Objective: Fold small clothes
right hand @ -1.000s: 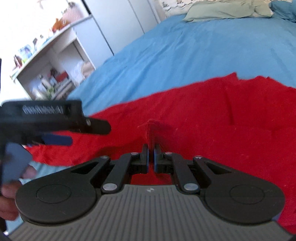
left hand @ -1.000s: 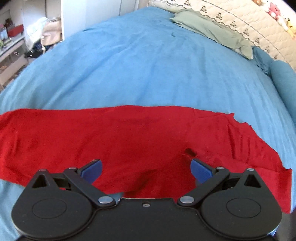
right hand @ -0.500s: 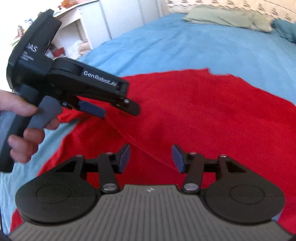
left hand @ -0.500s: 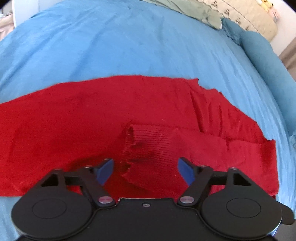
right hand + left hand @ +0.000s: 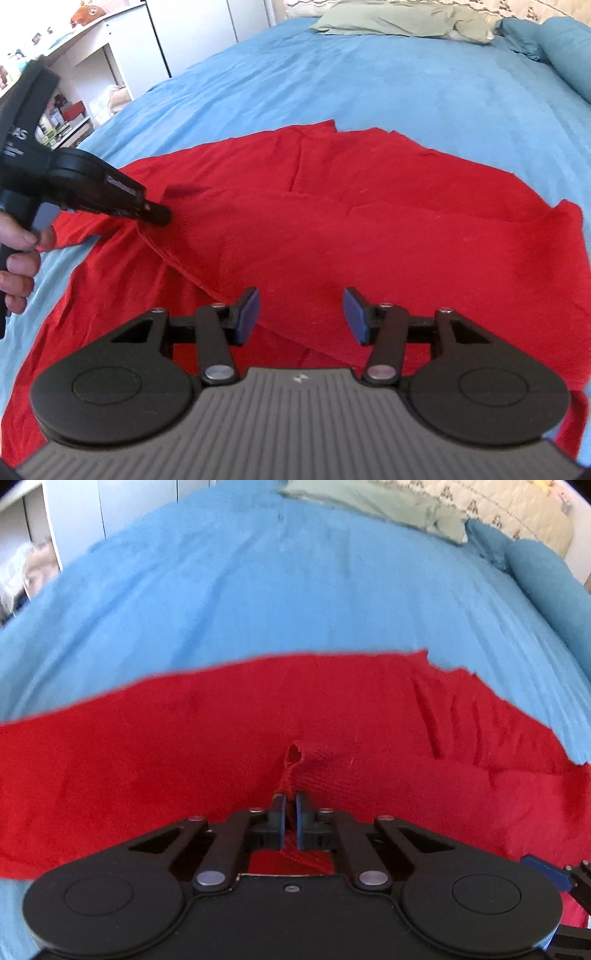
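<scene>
Red garment [image 5: 369, 221] is spread on blue bedspread [image 5: 369, 85], long axis approx. crosswise to both views. A ribbed fold is clenched by L gripper [image 5: 290, 808]. R gripper [image 5: 301, 314] is held parted, nothing between pads, w/ folded edge just beneath.

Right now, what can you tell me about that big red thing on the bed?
The red garment looks like soft knitted cloth, with a ribbed edge. It lies spread across the blue bedcover, partly folded so one layer rests over another, with creases toward one side. The left gripper is shut on a pinch of its ribbed edge, pulling it up into a little ridge. The right gripper hangs open just above it, holding nothing.
</scene>
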